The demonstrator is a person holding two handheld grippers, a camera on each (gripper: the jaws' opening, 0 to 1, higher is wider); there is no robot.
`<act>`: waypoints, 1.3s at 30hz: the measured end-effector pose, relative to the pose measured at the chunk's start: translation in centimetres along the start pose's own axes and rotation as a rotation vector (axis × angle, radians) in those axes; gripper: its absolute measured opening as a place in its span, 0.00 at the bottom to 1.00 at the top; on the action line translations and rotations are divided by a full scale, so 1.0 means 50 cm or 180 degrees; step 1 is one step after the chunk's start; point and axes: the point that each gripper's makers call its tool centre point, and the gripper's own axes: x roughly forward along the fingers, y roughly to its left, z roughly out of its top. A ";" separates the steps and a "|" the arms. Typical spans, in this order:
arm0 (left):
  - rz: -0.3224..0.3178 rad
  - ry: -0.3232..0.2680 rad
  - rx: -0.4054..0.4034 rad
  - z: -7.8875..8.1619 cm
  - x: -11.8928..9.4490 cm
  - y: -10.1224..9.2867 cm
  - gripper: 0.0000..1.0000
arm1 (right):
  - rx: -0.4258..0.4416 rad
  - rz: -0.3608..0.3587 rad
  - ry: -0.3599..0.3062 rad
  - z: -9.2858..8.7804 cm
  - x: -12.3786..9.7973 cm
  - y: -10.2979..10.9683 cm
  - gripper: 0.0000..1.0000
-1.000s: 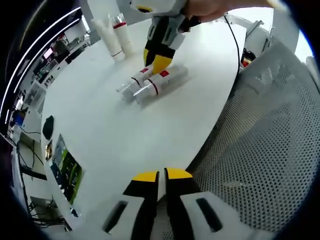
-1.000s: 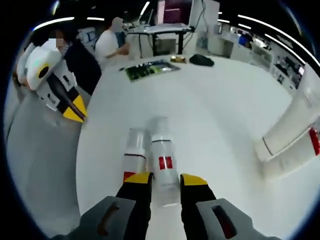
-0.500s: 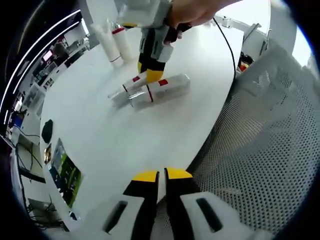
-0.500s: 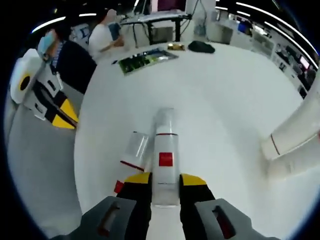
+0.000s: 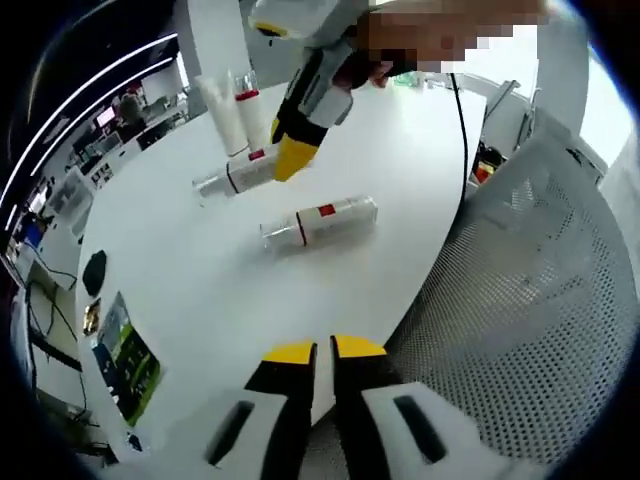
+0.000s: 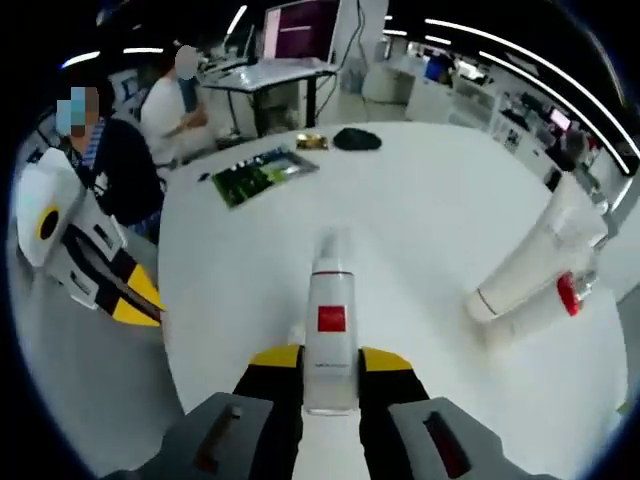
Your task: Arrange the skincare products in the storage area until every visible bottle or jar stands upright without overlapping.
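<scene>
The right gripper [image 6: 329,362] has its yellow-tipped jaws clamped on a white bottle with a red square label [image 6: 329,325], and in the right gripper view that bottle points straight out ahead of the jaws, its clear cap leading, lifted off the round white table [image 6: 420,230]. From the left gripper view the same held bottle [image 5: 240,172] hangs above the table [image 5: 200,290], tilted, pinched at its base by the right gripper [image 5: 293,156], with a person's hand [image 5: 375,65] wrapped around the handle.

Below it, a second bottle [image 5: 318,221] lies on its side on the table, well apart from the held one, red label up, clear cap pointing away from the table's near edge. Beyond the held bottle, two white tubes [image 5: 232,108] stand upright side by side at the far side of the table; in the right gripper view they [image 6: 535,265] lean in from the right, touching each other.

The left gripper [image 5: 319,352] hovers just past the table's near edge, over the perforated grey chair [image 5: 520,300], jaws pressed together on nothing. A green circuit board [image 6: 262,174] and a black mouse [image 6: 357,139] sit at the table's far rim.
</scene>
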 end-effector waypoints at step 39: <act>-0.1932 -0.2204 -0.2782 0.255 -0.184 0.024 0.36 | 0.0158 -0.0018 -0.1126 0.080 -0.199 0.216 0.14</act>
